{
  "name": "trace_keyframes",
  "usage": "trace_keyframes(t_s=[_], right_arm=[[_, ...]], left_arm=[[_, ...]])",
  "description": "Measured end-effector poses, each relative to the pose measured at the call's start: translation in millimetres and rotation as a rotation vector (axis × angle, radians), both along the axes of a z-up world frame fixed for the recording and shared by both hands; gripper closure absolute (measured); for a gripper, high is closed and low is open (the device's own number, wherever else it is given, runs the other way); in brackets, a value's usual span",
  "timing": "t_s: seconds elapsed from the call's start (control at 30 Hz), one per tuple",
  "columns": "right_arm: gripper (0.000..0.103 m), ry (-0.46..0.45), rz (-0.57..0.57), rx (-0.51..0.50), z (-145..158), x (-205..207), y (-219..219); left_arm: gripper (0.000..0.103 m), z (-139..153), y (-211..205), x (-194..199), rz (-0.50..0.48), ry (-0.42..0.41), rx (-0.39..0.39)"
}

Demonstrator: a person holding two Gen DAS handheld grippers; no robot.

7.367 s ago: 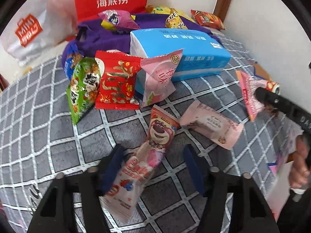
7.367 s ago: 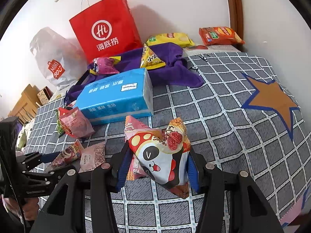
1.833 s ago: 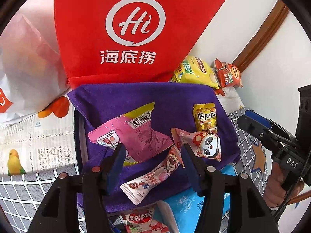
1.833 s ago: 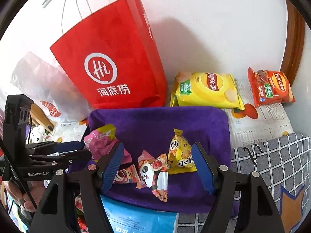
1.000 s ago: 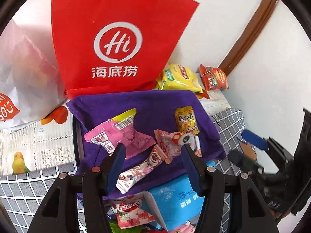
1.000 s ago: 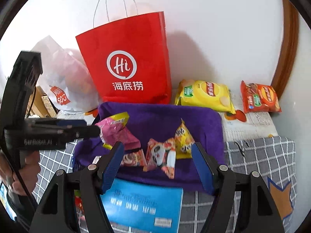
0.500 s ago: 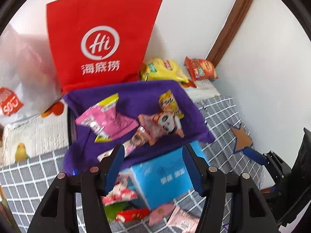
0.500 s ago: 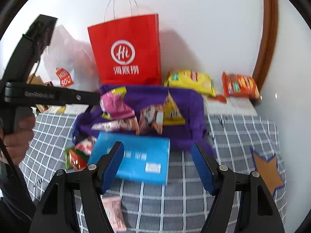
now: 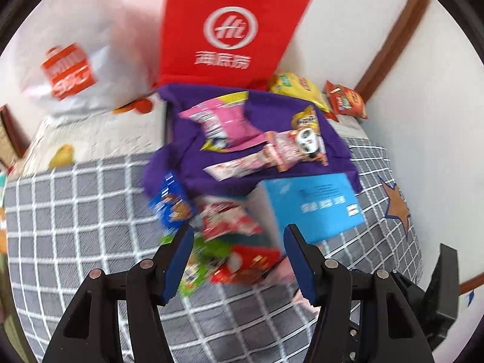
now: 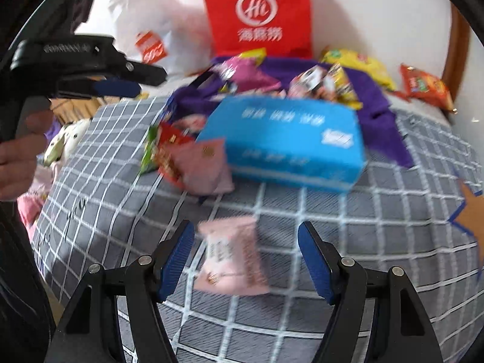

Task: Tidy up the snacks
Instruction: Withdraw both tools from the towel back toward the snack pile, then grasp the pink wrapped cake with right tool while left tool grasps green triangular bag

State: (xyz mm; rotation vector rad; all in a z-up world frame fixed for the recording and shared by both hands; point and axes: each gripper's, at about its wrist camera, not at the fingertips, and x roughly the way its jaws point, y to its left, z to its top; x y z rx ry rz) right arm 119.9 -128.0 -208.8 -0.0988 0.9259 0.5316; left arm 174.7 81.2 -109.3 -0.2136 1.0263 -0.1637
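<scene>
Pulled back from the purple cloth [image 9: 187,151]. Left view: left gripper [image 9: 239,260] spread, empty, above red packet [image 9: 251,264]; red bag [image 9: 230,27] marked "Hi". Right view: right gripper [image 10: 245,260] spread around pink packet [image 10: 231,260], untouched, on checked cover [image 10: 363,227].

Motion blur smears the small pale pink snack packet [image 10: 231,257] on the grey checked bedspread [image 10: 378,227], so its print is unreadable. The pile of green and red crinkly wrappers [image 9: 230,257] is blurred too, and partly hidden behind the blue rectangular tissue pack [image 9: 314,205].
</scene>
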Motion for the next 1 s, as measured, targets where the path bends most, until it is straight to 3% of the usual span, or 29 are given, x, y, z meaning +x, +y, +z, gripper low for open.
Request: trace_keyframes(t_s=[0.17,0.23,0.3,0.37,0.63,0.8,1.0], right_arm=[[0.038,0.068,0.014,-0.010,-27,3,10],[0.040,0.033,0.010,-0.031,-29,1,13],[0.058,0.012,0.012,-0.054,-29,-1,15],[0.060,0.008,0.012,-0.042,-28,-1,12],[0.060,-0.072,-0.116,-0.078,-21,11,-42],[0.060,-0.063,-0.218,-0.071,-24,37,-81],[0.058,-0.057,-0.226,-0.053,-36,50,-85]], left_arm=[[0.043,-7,22,-20,0.047,-0.008,0.001],[0.043,-10,28,-24,0.065,-0.008,0.001],[0.043,-18,30,-28,0.077,-0.011,0.002],[0.043,-27,29,-31,0.078,-0.012,-0.003],[0.044,-66,20,-21,0.076,0.022,0.058],[0.044,-78,16,-6,0.056,0.014,0.072],[0.043,-88,10,2,0.028,-0.016,0.058]])
